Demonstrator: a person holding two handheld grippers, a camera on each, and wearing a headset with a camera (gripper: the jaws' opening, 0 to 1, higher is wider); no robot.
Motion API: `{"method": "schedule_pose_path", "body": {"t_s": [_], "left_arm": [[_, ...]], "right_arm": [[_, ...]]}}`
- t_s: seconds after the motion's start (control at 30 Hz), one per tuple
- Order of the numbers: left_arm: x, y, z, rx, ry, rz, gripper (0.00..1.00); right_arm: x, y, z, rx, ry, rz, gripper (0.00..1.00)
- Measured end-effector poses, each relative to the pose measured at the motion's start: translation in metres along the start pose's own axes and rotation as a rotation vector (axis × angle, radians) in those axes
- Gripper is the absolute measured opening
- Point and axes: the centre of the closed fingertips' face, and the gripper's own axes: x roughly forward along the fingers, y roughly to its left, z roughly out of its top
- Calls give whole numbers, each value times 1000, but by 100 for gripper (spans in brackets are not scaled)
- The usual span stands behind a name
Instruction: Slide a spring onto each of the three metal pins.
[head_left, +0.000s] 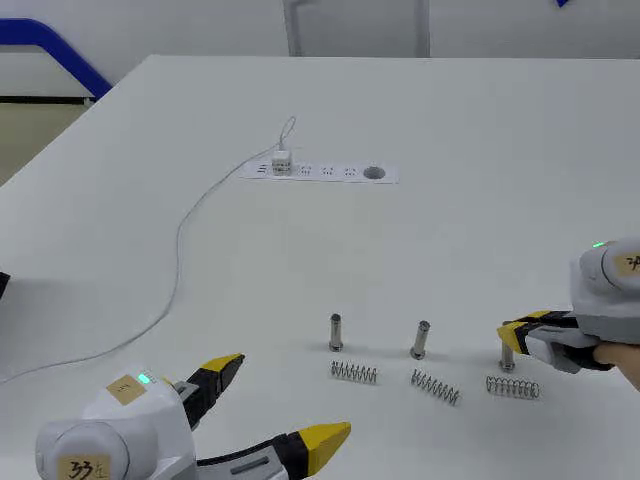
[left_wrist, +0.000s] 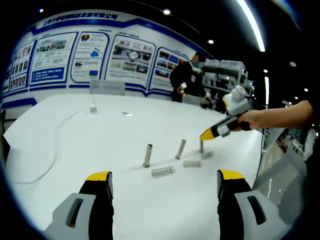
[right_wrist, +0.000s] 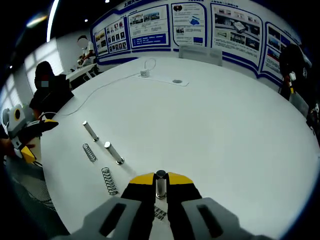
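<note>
The three springs are lying on their sides, each just in front of the foot of its own pin. The nearest spring (head_left: 512, 387) is resting just below the right gripper's (head_left: 512, 335) tips. The middle spring (head_left: 435, 386) and the far spring (head_left: 354, 372) are trailing off towards the left gripper (head_left: 275, 400). They are looking like thin, open wire coils, so they are probably very light, springy along their length and quick to roll or flick away. Pinching one lightly across its middle coils should be keeping it straight and leaving an open end free to meet a pin top. Squeezing hard would likely be crushing or kinking it.

The pins are standing upright on small flanged bases. They are looking rigid, smooth and easy to topple. The end pin (right_wrist: 160, 184) is sitting between the right gripper's jaws, which are closing together on its shaft and steadying it. The middle pin (head_left: 421, 340) and far pin (head_left: 336, 332) are standing free, further out to that gripper's left.

The left gripper is hovering with its jaws wide apart and holding nothing, and the far spring is lying just ahead of it. None of the pins is wearing a spring.

All of this is sitting on a white surface (head_left: 450, 230). A power strip (head_left: 320, 171) and its cable (head_left: 180, 250) are lying well beyond both grippers.
</note>
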Motion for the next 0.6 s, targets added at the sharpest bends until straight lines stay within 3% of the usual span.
{"method": "schedule_pose_path", "body": {"t_s": [0.6], "left_arm": [[0,-1,-1,7,5,-1,88]], "right_arm": [[-4,1,-1,-34,-72,-6,8]]}}
